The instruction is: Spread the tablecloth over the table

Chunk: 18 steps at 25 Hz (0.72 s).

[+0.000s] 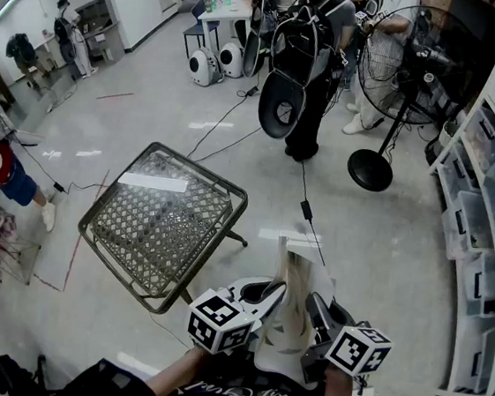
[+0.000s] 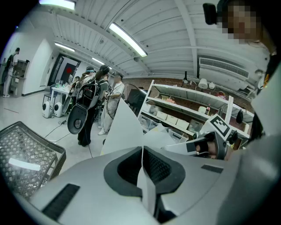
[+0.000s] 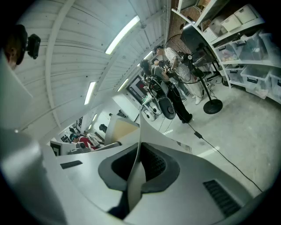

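Holds the bunched tablecloth [image 1: 290, 317] at lower centre, pinched tight in both left gripper [image 2: 142, 151] and right gripper [image 3: 139, 154]; leaves the table [image 1: 201, 172], centre left, bare. Probably risks losing a thinly pinched edge once pulled apart, or draping crooked.

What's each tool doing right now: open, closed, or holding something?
The left tool is closed, pinching an edge of the folded tablecloth.
The right tool is closed, pinching the same tablecloth.

Grey left gripper [image 2: 141, 169], right gripper [image 3: 137, 165], black-white marker cubes [image 1: 218, 320], dark shirt [image 1: 119, 388]
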{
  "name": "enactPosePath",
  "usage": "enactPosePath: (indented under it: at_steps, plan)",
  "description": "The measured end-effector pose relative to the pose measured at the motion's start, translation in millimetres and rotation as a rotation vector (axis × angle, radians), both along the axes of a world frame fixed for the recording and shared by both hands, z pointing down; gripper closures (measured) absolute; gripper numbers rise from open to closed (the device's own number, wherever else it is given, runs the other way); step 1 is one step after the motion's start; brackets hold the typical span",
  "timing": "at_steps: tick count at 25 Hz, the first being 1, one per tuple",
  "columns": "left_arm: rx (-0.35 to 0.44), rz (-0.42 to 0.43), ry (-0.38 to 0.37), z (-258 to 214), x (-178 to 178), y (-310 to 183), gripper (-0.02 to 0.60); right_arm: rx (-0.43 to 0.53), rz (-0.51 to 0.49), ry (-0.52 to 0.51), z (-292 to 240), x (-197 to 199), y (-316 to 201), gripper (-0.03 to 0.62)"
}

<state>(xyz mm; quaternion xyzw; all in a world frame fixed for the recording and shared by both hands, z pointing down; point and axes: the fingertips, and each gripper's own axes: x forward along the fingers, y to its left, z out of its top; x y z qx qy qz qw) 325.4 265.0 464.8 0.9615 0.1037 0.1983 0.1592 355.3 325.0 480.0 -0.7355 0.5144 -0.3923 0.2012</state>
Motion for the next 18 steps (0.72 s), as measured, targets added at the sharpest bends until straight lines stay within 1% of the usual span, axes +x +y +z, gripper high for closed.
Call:
enactPosePath:
  at_steps: [4,9,15,18]
  plan:
    - [0.007,-0.012,-0.007,0.5,2.2,5.8,0.56,0.002,-0.017,0.001,0.3,0.8,6.4,0.579]
    - [0.032,-0.029,-0.022,8.2,5.4,13.9,0.56,-0.016,-0.077,0.046,3.7,0.2,13.4,0.576]
    - [0.105,-0.085,-0.063,21.1,-1.4,13.5,0.56,-0.017,-0.111,0.012,18.4,3.7,24.6,0.577]
    - [0.126,-0.112,-0.066,29.1,-7.5,12.3,0.56,-0.026,-0.132,0.003,27.1,8.8,26.7,0.577]
